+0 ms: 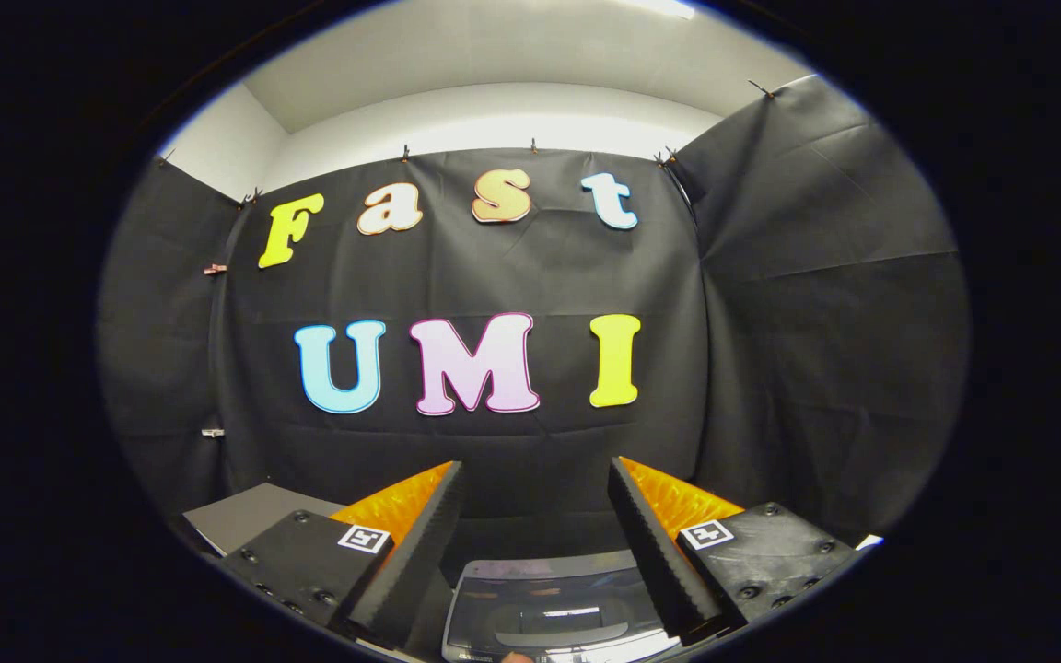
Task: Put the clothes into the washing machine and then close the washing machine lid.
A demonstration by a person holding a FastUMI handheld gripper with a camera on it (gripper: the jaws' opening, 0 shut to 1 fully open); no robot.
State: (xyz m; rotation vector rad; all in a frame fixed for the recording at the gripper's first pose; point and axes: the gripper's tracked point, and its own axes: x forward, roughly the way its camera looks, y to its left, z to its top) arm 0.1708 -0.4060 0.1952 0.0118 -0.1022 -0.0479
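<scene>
Gripper fingers sit nearest, 2 of them, spread wide apart and holding nothing, released. Each finger has a black ribbed inner pad and an orange outer face; left finger leans right, right finger leans left, tips aimed up toward the far wall. 2 black mounting blocks carry them, each with 1 small square black-and-white marker on top. Nothing touches either pad.

Between and below the fingers lies the washing machine lid, 1 of it, grey frame with a dark glossy see-through panel that reflects ceiling light. It looks flat and closed from this angle, though that can't be told for certain. What sits inside the machine can't be made out through the glare. Only the top of the washing machine shows, close under the gripper. At the near edge of the lid, 1 small pale rounded thing, too small to identify.

Left of the left finger, a flat grey board, 1 piece, lying near the booth wall.

Far side: black cloth wall in 3 panels, left, centre, right, pinned up along the top edge with small clips. Above the cloth, a white wall and ceiling with 1 bright light strip at the far top.
</scene>
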